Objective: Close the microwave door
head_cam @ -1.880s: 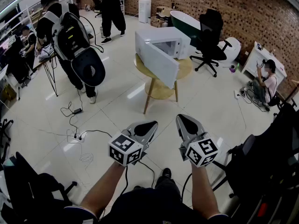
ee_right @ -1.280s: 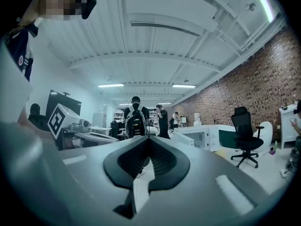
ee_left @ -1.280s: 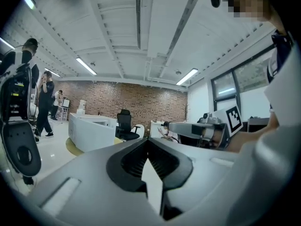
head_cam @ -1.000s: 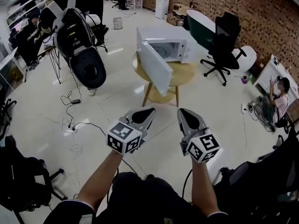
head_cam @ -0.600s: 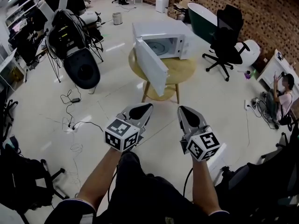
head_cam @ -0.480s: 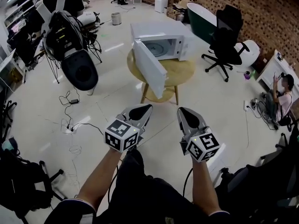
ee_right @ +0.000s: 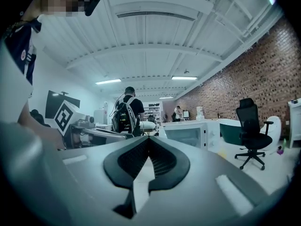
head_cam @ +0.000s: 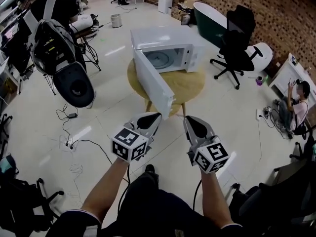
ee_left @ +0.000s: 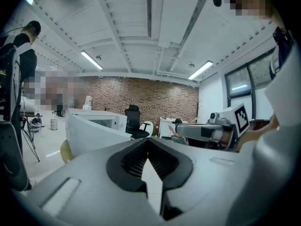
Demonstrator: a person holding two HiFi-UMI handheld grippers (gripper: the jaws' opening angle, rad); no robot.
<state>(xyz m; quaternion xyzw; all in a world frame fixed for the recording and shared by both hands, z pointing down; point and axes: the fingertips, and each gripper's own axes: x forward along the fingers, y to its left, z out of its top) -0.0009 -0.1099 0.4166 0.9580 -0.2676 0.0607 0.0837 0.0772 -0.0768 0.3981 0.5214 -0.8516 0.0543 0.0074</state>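
Nearest the viewer, the person's two forearms reach forward and carry the grippers side by side above the pale floor. The left gripper [head_cam: 152,119] has its jaws drawn together at the tips with nothing between them. The right gripper [head_cam: 192,123] is closed and empty in the same way. This posture probably suits the task, since a door is shut by pushing rather than by grasping. Both grippers point towards the microwave door [head_cam: 153,85] and neither touches it, so the approach appears unfinished.

Just beyond the grippers, the door stands wide open. It is hinged at the left of the microwave [head_cam: 168,46], and its free edge swings out nearest the grippers, past the rim of the round wooden table [head_cam: 191,83]. Its outer face is turned left, so the left gripper seems the better placed to press it round and away. The microwave sits on that table with its empty cavity facing the viewer.

To the left stands a person with a backpack [head_cam: 52,41], well apart from the table, and cables [head_cam: 81,142] trail on the floor. Farther right are an office chair [head_cam: 237,36] and the brick wall [head_cam: 281,11].
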